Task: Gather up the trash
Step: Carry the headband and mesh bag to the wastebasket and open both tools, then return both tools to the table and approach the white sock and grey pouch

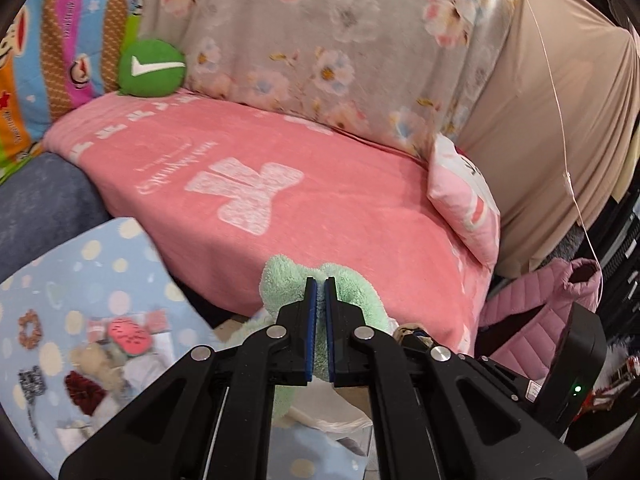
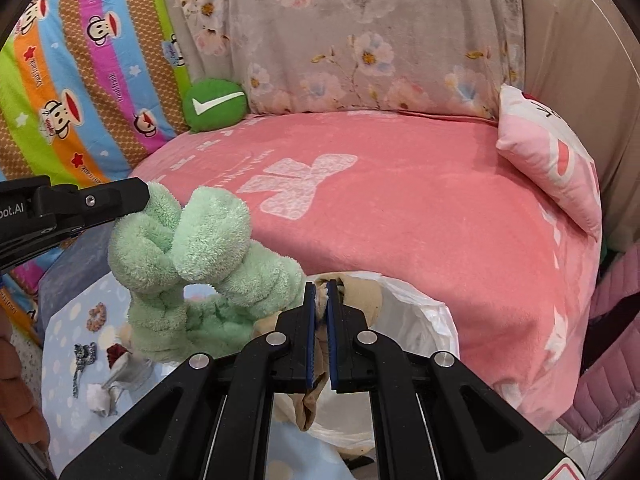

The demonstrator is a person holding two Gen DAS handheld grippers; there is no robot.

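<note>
Left gripper [image 1: 320,286] is clamped tight on a fluffy mint-green knotted cloth [image 2: 188,268], lower centre. Right gripper [image 2: 321,290] is closed on a beige rag [image 2: 362,290] at a white plastic bag [image 2: 416,320], before the pink blanket [image 2: 420,200].

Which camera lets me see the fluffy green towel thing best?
The right wrist view. There the whole knotted green towel hangs in the open, pinched by the left hand-held gripper. In the left wrist view, the hand-held gripper's own fingers cover most of it; only fluffy edges peek out.
</note>
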